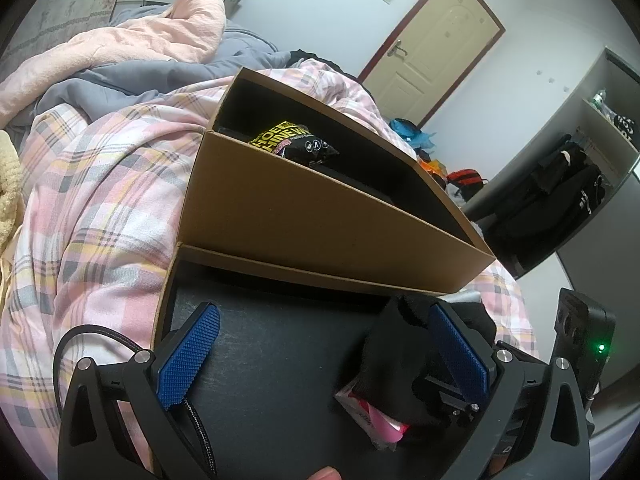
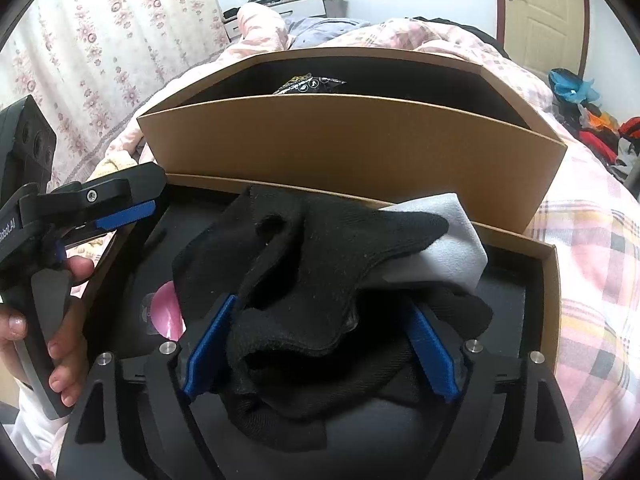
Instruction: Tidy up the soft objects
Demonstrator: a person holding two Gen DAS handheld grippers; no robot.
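Left hand-held gripper [image 1: 324, 354]: jaws spread wide over the black floor of the shallow tray; nothing gripped. Its right blue pad [image 1: 460, 350] lies against the black socks, but no opposing pad presses them.
Right hand-held gripper [image 2: 320, 344]: jaws wide apart — the black socks [image 2: 304, 280] sit between the blue pads [image 2: 208, 348], which do not squeeze them; released, not held.
Black socks: bunched pile inside the shallow cardboard tray [image 2: 548, 280], resting on its dark floor, at centre in the right wrist view.
Grey cloth [image 2: 444, 248]: under the socks, showing at 2 o'clock of the pile.
Pink packet [image 2: 168, 312]: on the tray floor at 9 o'clock of the socks, partly covered by them.
Tall cardboard box [image 1: 320, 208]: open-topped, at 12 o'clock just behind the tray — a black-and-yellow packet [image 1: 296, 142] inside.
Bed [image 1: 100, 200]: pink plaid quilt beneath both boxes.
Person's hand [image 2: 60, 320]: fingers round the left gripper's handle, at 9 o'clock in the right wrist view.
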